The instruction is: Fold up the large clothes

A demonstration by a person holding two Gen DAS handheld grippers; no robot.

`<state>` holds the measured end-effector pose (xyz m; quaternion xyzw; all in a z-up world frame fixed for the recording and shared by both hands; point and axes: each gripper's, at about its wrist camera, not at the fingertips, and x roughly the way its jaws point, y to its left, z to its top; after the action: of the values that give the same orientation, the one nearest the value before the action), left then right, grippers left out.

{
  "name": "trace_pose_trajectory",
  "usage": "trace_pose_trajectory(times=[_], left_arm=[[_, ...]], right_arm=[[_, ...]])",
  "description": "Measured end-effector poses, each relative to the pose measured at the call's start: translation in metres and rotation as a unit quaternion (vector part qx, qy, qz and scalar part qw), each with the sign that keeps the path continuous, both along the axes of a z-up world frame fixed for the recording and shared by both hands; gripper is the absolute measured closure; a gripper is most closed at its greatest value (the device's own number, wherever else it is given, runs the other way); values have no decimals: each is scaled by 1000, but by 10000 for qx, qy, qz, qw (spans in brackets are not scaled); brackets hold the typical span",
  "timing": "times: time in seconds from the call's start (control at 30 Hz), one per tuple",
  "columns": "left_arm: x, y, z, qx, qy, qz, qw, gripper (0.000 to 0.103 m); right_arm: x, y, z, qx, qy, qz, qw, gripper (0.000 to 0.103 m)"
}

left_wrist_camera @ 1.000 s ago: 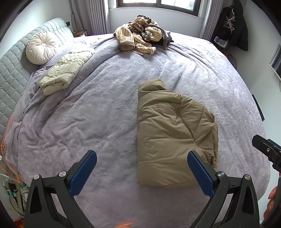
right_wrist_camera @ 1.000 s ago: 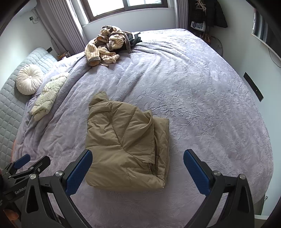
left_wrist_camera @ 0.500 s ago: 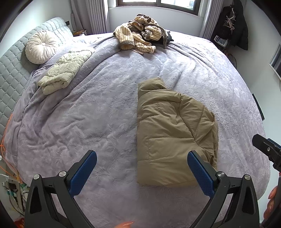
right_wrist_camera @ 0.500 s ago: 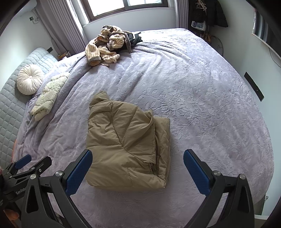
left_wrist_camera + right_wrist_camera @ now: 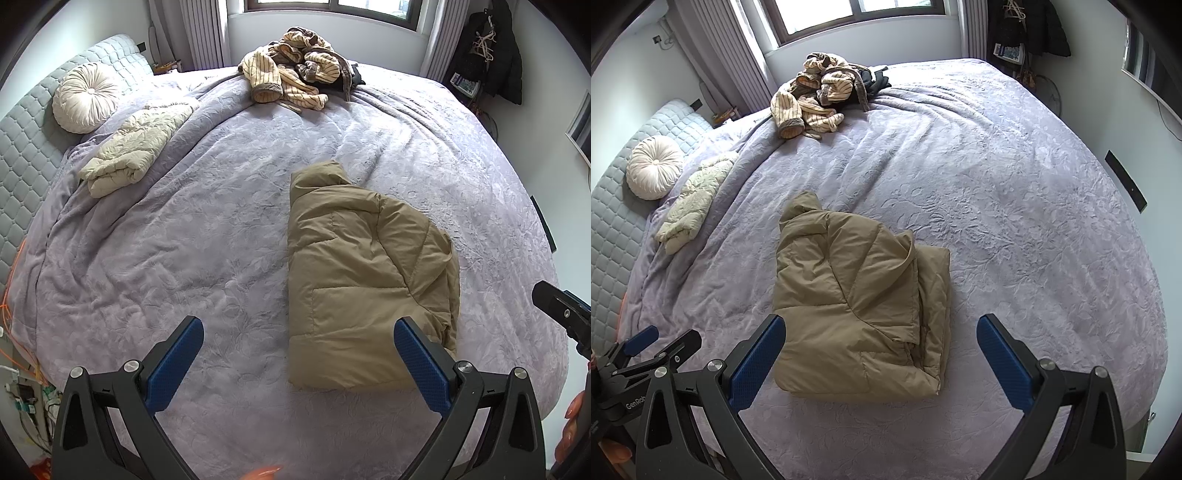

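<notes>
Two grippers hang above the near edge of the bed (image 5: 155, 258), each with its jaws spread wide and nothing between them. Left gripper (image 5: 299, 354): its blue pads frame bare quilt and the near left part of the tan puffer jacket (image 5: 354, 291). Right gripper (image 5: 881, 350): it looks down on the same jacket, whose near hem lies between its fingers without touching them. The wide stance suits either a fresh approach or a release; which applies cannot be told.

The jacket lies on the purple quilt just beyond the grippers, folded into a thick oblong with its collar pointing away toward the window (image 5: 857, 14). One sleeve panel is laid diagonally over the body, and stacked layers show along the jacket's right edge, apparently to keep the bulky filling compact. Judged from this shape, the fold looks largely complete.

Beyond the jacket and to its left, a cream quilted garment (image 5: 133, 155) rests folded near the headboard, beside a round pleated cushion (image 5: 85, 98); it appears set aside as finished. Farthest from the jacket, under the window, a heap of striped clothes (image 5: 295, 77) lies unfolded, likely the remaining work.
</notes>
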<state>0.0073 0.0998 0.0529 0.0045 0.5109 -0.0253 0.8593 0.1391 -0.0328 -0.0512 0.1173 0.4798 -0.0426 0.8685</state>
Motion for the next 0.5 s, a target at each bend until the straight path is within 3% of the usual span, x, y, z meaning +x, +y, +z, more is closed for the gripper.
trace_pose_trajectory(times=[0.5], left_arm=[[-3,2,3,98,-116,26,9999,0]], right_arm=[[0,0,0,0,-3,5,10000,0]])
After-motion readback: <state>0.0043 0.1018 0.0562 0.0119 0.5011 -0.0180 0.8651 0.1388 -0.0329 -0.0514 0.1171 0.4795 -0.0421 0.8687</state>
